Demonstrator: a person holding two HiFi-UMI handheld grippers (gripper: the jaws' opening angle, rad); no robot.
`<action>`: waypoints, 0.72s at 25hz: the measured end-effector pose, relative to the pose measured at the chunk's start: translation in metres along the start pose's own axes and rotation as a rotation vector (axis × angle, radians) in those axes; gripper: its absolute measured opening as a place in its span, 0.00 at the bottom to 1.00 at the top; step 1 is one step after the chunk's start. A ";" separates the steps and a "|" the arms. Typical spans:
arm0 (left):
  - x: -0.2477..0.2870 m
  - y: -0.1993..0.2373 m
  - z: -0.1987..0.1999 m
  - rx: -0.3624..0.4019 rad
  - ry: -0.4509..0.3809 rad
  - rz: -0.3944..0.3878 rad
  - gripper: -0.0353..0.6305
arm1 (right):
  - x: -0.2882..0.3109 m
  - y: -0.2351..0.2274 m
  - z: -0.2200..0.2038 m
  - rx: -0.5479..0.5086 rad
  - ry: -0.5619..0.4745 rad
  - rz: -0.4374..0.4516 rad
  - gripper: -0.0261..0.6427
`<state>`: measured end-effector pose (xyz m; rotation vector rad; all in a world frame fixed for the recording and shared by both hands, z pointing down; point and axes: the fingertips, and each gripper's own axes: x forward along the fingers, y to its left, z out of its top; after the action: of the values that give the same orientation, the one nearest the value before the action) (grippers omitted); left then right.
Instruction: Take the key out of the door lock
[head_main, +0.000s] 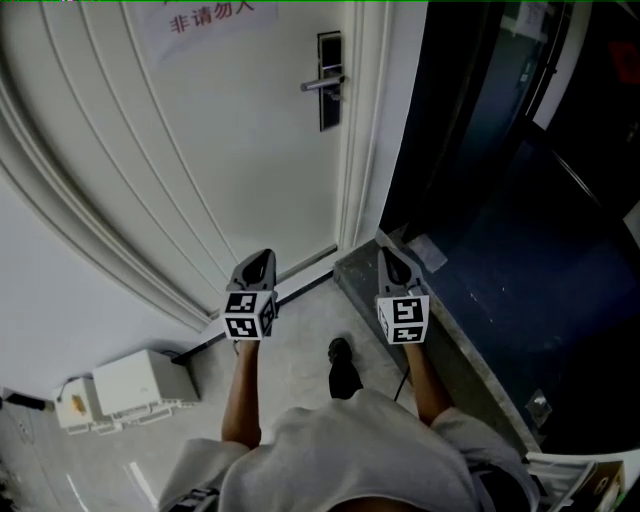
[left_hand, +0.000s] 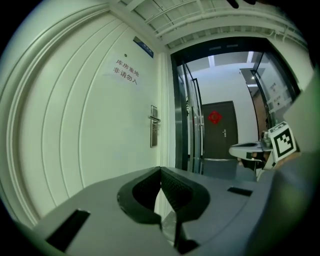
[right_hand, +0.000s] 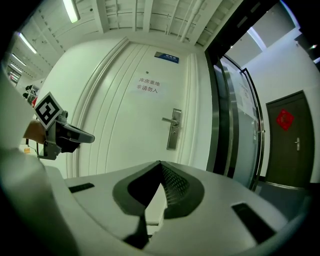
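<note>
**Corridor setting.** A white panelled door (head_main: 200, 170) filled the far left, set in a white moulded frame (head_main: 355, 150). It carried a paper notice (left_hand: 126, 70) in its upper part, with a small blue plate (right_hand: 166, 57) higher up. To the right stood a dark glass partition (head_main: 480, 130) with metal uprights. Farther off on that side, a dark door (left_hand: 222, 132) bearing a red ornament (left_hand: 215, 117) was set in a pale wall. The floor (head_main: 300, 345) was pale speckled stone, bordered on the right by a grey stone kerb (head_main: 470, 370). A white box-shaped unit (head_main: 140, 385) sat on the floor at near left. The ribbed white ceiling (right_hand: 145, 17) carried lit strip lamps (right_hand: 71, 10).
</note>
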<state>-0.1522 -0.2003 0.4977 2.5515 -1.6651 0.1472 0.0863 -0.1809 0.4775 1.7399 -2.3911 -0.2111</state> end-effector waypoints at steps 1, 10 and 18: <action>0.015 0.002 0.006 0.002 -0.002 0.001 0.08 | 0.014 -0.008 0.002 0.000 -0.002 0.005 0.07; 0.144 0.025 0.056 0.016 -0.024 0.018 0.08 | 0.136 -0.069 0.023 -0.007 -0.044 0.051 0.07; 0.226 0.052 0.085 0.027 -0.036 0.049 0.08 | 0.223 -0.111 0.033 -0.025 -0.054 0.080 0.07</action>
<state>-0.1064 -0.4368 0.4440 2.5488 -1.7504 0.1292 0.1144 -0.4272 0.4348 1.6450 -2.4793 -0.2796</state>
